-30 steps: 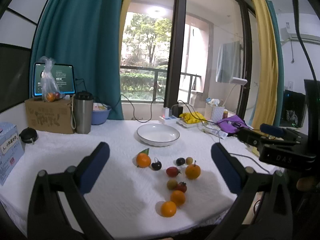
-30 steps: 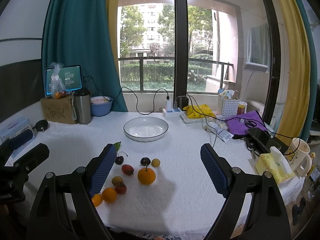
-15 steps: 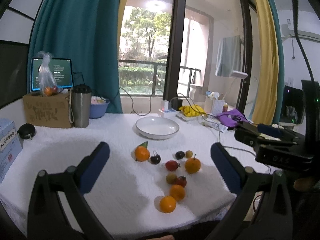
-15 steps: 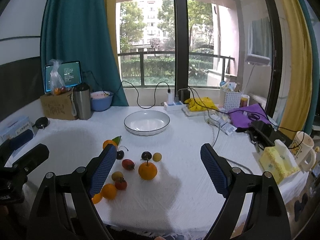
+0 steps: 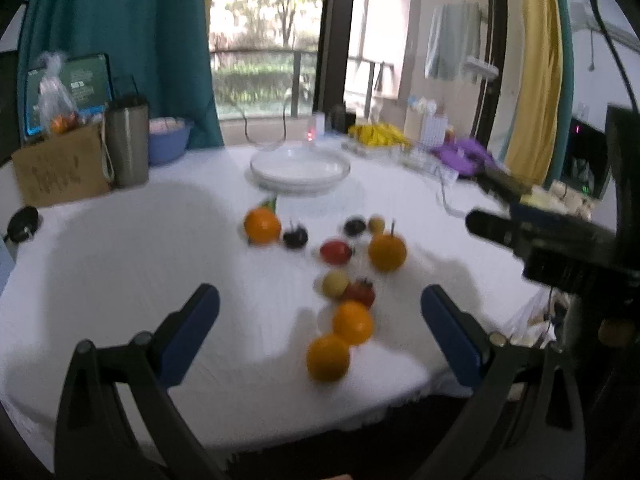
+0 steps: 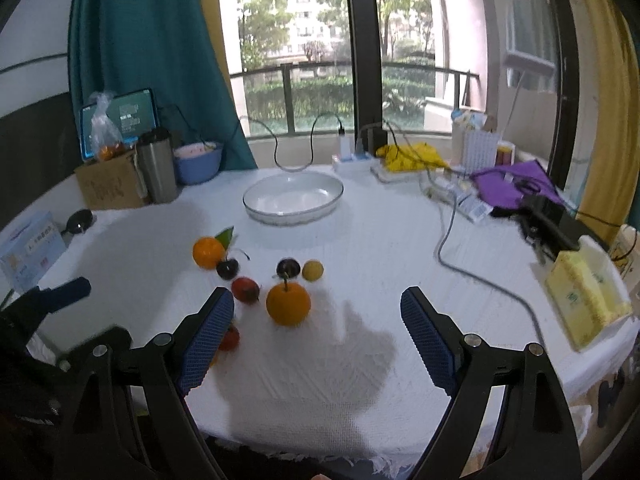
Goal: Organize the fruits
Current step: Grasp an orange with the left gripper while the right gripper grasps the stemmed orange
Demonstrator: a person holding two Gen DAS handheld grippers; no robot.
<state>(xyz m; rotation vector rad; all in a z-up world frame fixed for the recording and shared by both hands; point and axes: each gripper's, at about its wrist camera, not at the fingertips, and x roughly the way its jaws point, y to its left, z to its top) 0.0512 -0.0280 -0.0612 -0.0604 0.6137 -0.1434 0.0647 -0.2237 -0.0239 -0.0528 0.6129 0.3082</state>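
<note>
Two hand-held grippers hang above a white-clothed table, jaws spread wide and empty: the right gripper (image 6: 318, 334) nearest a stemmed orange (image 6: 288, 303), the left gripper (image 5: 320, 326) over two oranges at the table's near edge (image 5: 327, 356).

The empty white bowl (image 6: 293, 198) is the landmark. The loose fruit lies on the cloth in front of it, well apart from its rim: a leafed orange (image 6: 208, 252) nearest the bowl, a dark cherry (image 6: 227, 269) touching it, then a dark plum (image 6: 288, 267), a small yellow fruit (image 6: 312, 270) and a red tomato (image 6: 245, 289) farther out.

Judging by the task, nothing has been gathered and the bowl looks the likely destination. A sound first pick would centre the stemmed orange between the right fingers, close across its widest part and lift straight up, since round fruit may roll into its neighbours. The left view is motion-blurred, so small fruits there are hard to tell apart.
</note>
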